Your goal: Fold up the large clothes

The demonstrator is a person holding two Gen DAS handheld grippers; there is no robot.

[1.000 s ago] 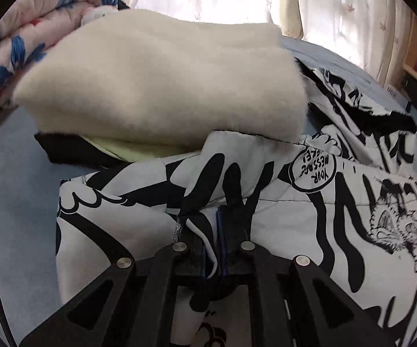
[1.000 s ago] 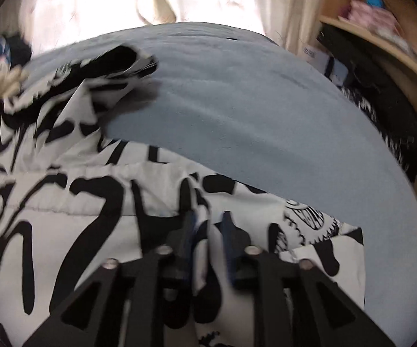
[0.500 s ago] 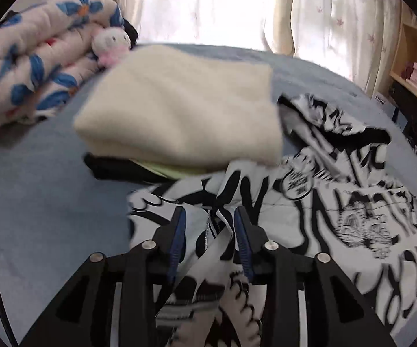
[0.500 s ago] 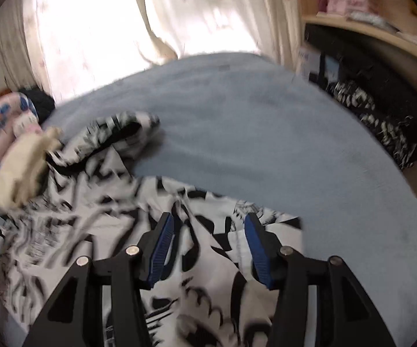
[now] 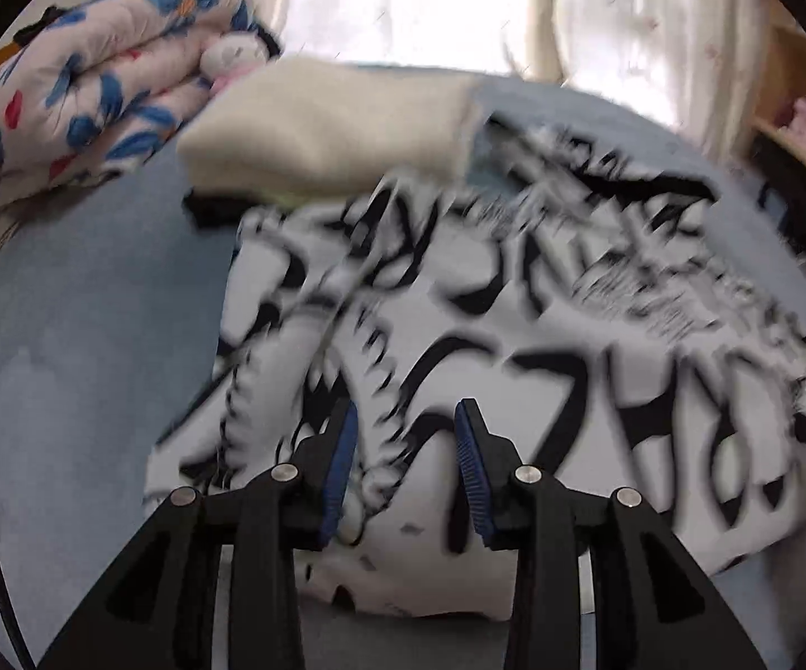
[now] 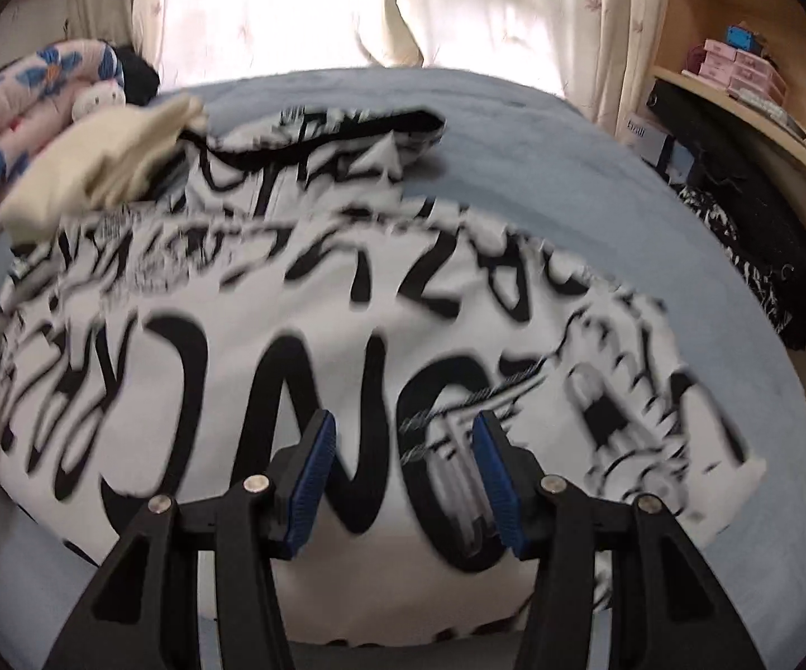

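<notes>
1. Your left gripper (image 5: 405, 430) and right gripper (image 6: 403, 446) have just been opening; both stand released, nothing pinched
2. The black-and-white garment (image 6: 347, 307) lies spread on the blue bed (image 6: 654, 234), its print motion-blurred
3. The cream folded blanket (image 5: 335, 128) hides its far edge

Open bed on both flanks, clutter along the far left!

The printed garment (image 6: 302, 301) fills the middle of the blue bed (image 6: 598, 212); bare cover runs wide to its right and far side, and left too (image 5: 67, 335). The cream folded stack (image 5: 330, 128) and floral quilt (image 5: 84, 106) block the far-left corner; a wooden shelf (image 6: 738, 111) hems the right edge.
</notes>
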